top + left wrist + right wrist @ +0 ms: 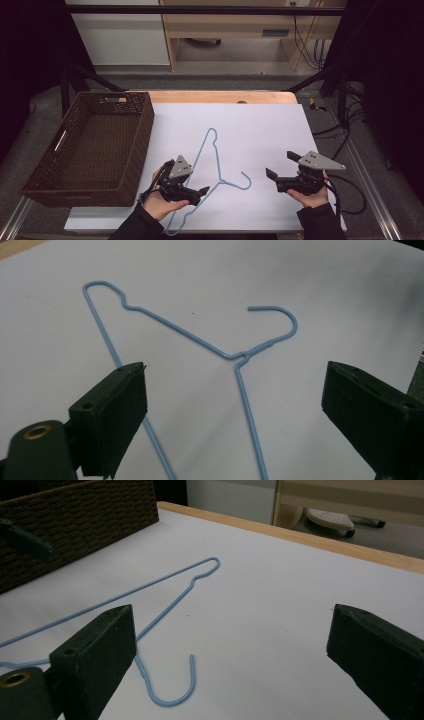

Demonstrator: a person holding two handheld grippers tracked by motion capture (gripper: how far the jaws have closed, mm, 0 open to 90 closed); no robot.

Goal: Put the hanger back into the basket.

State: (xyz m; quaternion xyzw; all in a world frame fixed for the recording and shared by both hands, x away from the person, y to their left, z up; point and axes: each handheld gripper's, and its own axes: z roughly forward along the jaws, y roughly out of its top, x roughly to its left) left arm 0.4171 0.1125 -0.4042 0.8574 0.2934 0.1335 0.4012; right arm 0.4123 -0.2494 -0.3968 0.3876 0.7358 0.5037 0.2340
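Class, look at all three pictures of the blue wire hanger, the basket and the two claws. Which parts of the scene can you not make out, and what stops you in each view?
- Hanger, high view: its near section is covered by the left claw and hand.
- Hanger, left gripper view: both lower wires are cut off by the bottom edge.
- Basket, right gripper view: cut off by the top and left edges; its inside is hidden.
- Right claw, high view: too small to show jaw detail.

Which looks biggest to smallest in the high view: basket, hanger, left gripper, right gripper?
1. Brown woven basket, clearly largest.
2. Blue wire hanger, long but thin.
3. Left gripper and right gripper: they look about the same size, so I won't rank one over the other.
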